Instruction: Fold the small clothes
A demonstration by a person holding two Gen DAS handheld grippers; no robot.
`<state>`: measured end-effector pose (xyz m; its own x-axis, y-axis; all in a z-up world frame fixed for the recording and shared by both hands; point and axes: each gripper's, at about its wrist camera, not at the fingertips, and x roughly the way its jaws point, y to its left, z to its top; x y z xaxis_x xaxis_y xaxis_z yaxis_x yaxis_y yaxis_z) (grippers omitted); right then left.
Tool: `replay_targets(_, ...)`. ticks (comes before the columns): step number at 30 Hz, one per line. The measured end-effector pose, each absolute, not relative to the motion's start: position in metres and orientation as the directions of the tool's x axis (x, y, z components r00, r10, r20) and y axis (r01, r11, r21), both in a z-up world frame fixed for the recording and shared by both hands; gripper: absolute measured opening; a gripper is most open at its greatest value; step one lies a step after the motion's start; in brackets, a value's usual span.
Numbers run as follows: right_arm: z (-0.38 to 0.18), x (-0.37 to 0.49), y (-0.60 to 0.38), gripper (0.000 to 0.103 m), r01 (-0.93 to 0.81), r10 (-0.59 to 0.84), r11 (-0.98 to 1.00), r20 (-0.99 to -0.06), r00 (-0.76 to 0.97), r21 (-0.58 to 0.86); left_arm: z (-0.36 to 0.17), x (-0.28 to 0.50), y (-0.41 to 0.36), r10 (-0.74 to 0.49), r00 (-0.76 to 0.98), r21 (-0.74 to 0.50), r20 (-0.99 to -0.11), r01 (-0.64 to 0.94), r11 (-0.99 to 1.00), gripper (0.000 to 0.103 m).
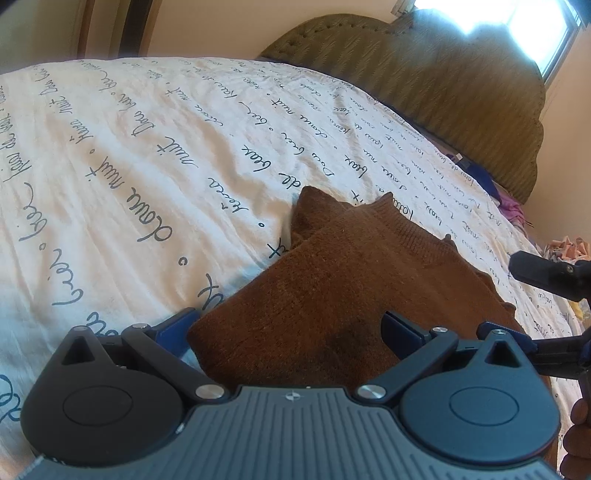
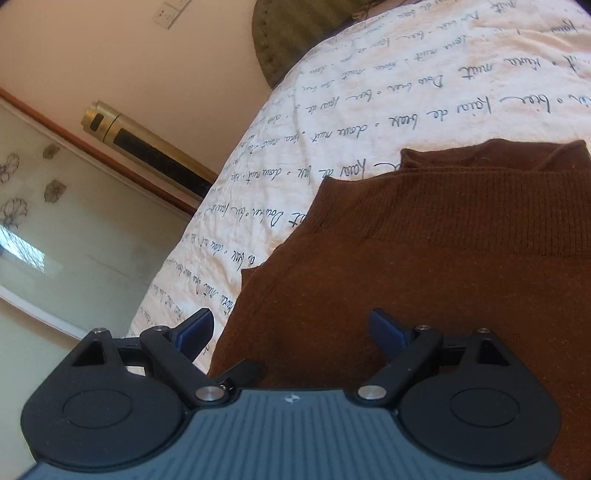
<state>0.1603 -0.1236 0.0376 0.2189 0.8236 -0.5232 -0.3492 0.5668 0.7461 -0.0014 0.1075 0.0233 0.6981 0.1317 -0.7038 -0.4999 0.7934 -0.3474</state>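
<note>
Left gripper: your left gripper, black with blue pads, has its jaws spread wide, nothing between them, low over the near edge of the garment.
Garment: the rust-brown knitted sweater lies folded on the bed, fuzzy on the body, ribbed at the collar band, with a pointed corner sticking out at its far end.
Bedding: the white quilted bedspread printed with dark cursive script is softly creased under the sweater.
Headboard: an olive-green tufted fabric headboard with a scalloped top stands at the far edge, beneath a bright window.
Right gripper: your right gripper is also released, fingers apart over the sweater's left edge.
Room: cream wall, a gold and black cylindrical tower, a floral glass panel.
</note>
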Motion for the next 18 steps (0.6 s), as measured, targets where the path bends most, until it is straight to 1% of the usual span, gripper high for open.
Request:
replay_targets(3, 0.034, 0.163, -0.129, 0.092, -0.333, 0.825, 0.564, -0.522, 0.215, 0.755, 0.023, 0.001, 0.106, 0.141, 0.694, -0.336, -0.706, -0.504, 0.796, 0.102)
replay_targets(7, 0.029, 0.165, -0.133, 0.092, -0.325, 0.827, 0.561, -0.519, 0.213, 0.761, 0.021, 0.008, 0.098, 0.173, 0.690, -0.281, -0.703, -0.493, 0.823, 0.100)
replay_targets(9, 0.027, 0.165, -0.135, 0.092, -0.323, 0.829, 0.559, -0.518, 0.211, 0.764, 0.022, 0.009, 0.095, 0.194, 0.687, -0.256, -0.700, -0.495, 0.831, 0.091)
replay_targets(10, 0.026, 0.166, -0.136, 0.092, -0.322, 0.830, 0.558, -0.517, 0.210, 0.765, 0.022, 0.009, 0.094, 0.203, 0.689, -0.248, -0.696, -0.495, 0.833, 0.075)
replay_targets(11, 0.025, 0.167, -0.138, 0.092, -0.320, 0.831, 0.556, -0.515, 0.210, 0.767, 0.024, 0.009, 0.094, 0.207, 0.693, -0.249, -0.691, -0.497, 0.832, 0.042)
replay_targets(12, 0.024, 0.169, -0.140, 0.092, -0.315, 0.832, 0.555, -0.514, 0.211, 0.770, 0.024, 0.009, 0.097, 0.167, 0.706, -0.286, -0.689, -0.475, 0.832, 0.022)
replay_targets(13, 0.023, 0.171, -0.142, 0.092, -0.309, 0.833, 0.553, -0.512, 0.210, 0.774, 0.026, 0.011, 0.099, 0.138, 0.708, -0.321, -0.693, -0.474, 0.819, 0.018)
replay_targets(14, 0.023, 0.174, -0.144, 0.092, -0.303, 0.835, 0.550, -0.509, 0.210, 0.778, 0.030, 0.012, 0.095, 0.161, 0.704, -0.302, -0.692, -0.485, 0.821, 0.015)
replay_targets(15, 0.022, 0.178, -0.146, 0.092, -0.295, 0.837, 0.547, -0.505, 0.209, 0.784, 0.037, 0.015, 0.085, 0.188, 0.710, -0.255, -0.679, -0.467, 0.847, 0.014)
replay_targets(16, 0.021, 0.182, -0.149, 0.092, -0.284, 0.841, 0.540, -0.499, 0.207, 0.792, 0.045, 0.018, 0.068, 0.224, 0.727, -0.175, -0.649, -0.429, 0.886, 0.014)
replay_targets(17, 0.021, 0.187, -0.152, 0.092, -0.273, 0.848, 0.529, -0.490, 0.201, 0.804, 0.053, 0.017, 0.045, 0.250, 0.763, -0.085, -0.596, -0.370, 0.925, 0.013)
replay_targets(18, 0.020, 0.192, -0.155, 0.092, -0.262, 0.858, 0.512, -0.475, 0.194, 0.818, 0.061, 0.014, 0.020, 0.246, 0.807, 0.000, -0.538, -0.291, 0.957, 0.013)
